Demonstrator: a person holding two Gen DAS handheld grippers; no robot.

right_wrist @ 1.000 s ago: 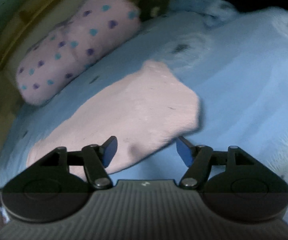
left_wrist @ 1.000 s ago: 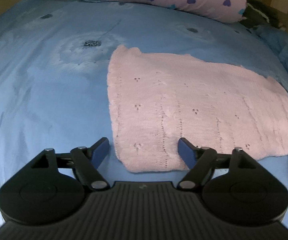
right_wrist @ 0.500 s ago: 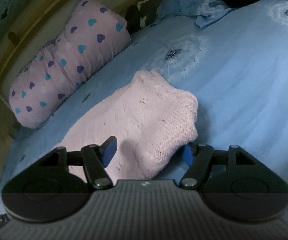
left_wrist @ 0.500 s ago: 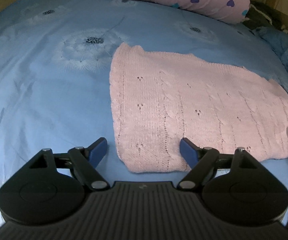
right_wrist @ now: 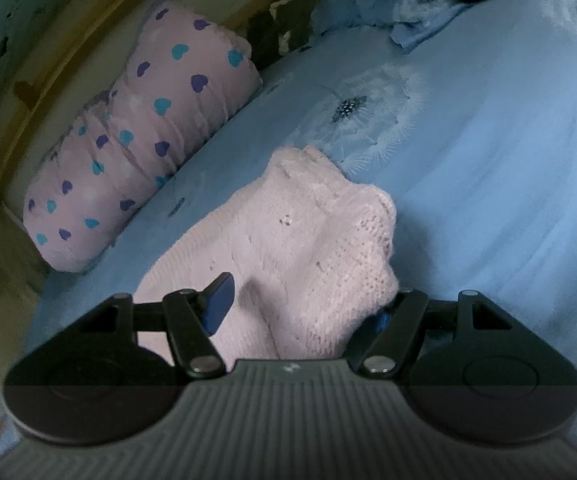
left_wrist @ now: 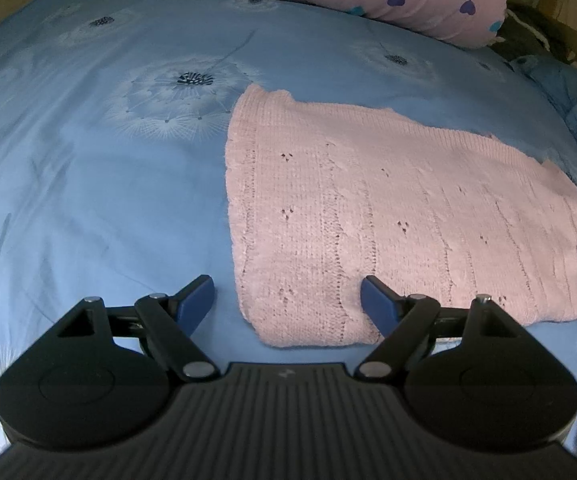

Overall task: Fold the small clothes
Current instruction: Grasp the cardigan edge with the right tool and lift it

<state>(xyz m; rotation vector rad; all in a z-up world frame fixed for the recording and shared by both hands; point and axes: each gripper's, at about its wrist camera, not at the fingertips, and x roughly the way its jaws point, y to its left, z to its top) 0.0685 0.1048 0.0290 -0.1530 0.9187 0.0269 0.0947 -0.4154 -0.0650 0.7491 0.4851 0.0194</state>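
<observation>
Pale pink knitted garment [left_wrist: 388, 220] lies flat on blue dandelion-print bedsheet [left_wrist: 88, 180]; left gripper [left_wrist: 288, 300] wide, empty, straddling its near corner, right gripper [right_wrist: 304, 300] jaws apart around the opposite, slightly lifted corner, pads not visibly pressing, presumably so both corners lift together for the fold.

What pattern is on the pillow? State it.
The pillow is pale pink with teal and purple hearts, shown best in the right wrist view.
</observation>
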